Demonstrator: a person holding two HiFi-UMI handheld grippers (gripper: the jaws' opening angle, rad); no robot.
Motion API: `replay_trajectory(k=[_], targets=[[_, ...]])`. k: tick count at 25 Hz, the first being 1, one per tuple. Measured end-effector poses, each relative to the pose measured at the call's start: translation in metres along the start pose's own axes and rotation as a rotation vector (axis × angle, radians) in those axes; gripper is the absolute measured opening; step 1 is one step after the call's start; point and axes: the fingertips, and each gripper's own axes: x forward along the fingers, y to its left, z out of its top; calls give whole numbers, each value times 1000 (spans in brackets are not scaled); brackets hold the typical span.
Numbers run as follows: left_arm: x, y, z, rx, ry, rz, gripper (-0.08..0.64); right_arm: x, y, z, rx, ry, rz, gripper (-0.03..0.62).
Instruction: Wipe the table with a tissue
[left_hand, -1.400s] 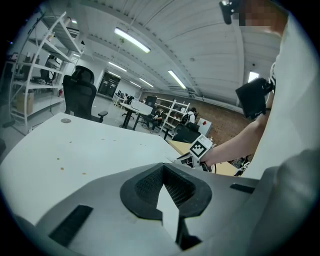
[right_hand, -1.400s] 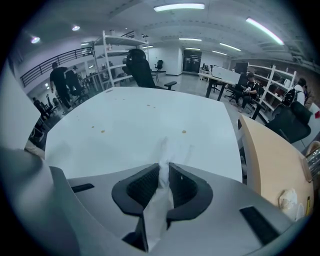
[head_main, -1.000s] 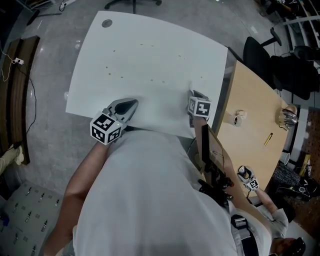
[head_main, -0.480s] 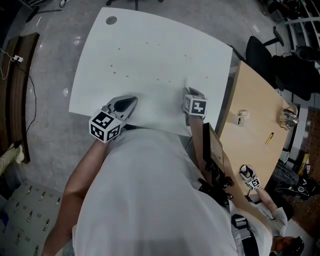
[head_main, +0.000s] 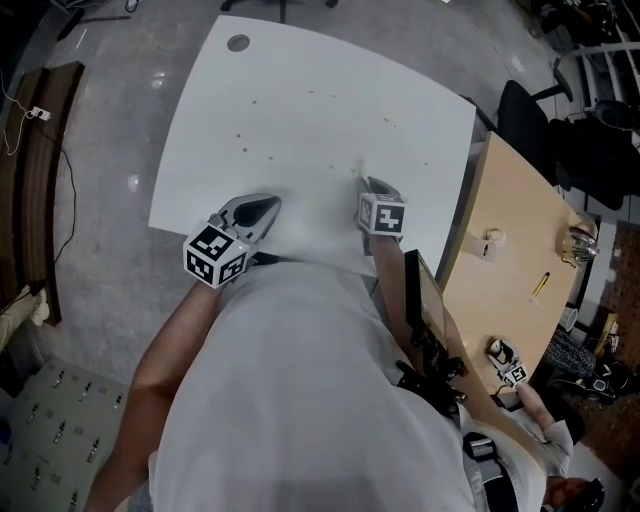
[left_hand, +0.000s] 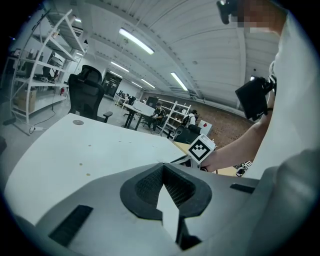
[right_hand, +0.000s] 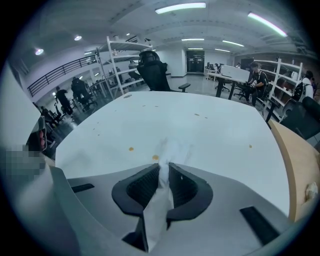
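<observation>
One view only, on the right gripper (right_hand: 164, 169), shows the pinched tissue (right_hand: 173, 149).

We see a white table (head_main: 320, 120) with a smooth, matt top, flecked with small brown spots. The tissue (right_hand: 172, 149) is thin white paper, soft and crumpled, pinched between the black ribbed pads (right_hand: 143, 189) of the right gripper (right_hand: 163, 167). Both it and the left gripper (left_hand: 162, 167) have matt grey plastic shells; their 2 marker cubes (head_main: 214, 254) carry flat black-and-white print. At right, a desk (head_main: 510, 260) shows a pale wood-grain top. The grey floor (head_main: 110, 140) at left is polished and glossy, catching the lights. The person's shirt (head_main: 300, 400) is plain light cloth.
</observation>
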Motion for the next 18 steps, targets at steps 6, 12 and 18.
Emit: replay_trajectory(k=[6, 12, 18], targets=[[-12, 10, -4, -8, 5, -1, 5, 2, 12, 11, 19, -9, -25, 66], [-26, 20, -5, -9, 4, -4, 5, 7, 30, 18, 24, -30, -64, 66], [-38, 31, -9, -13, 13, -8, 6, 21, 69, 26, -29, -37, -17, 66]])
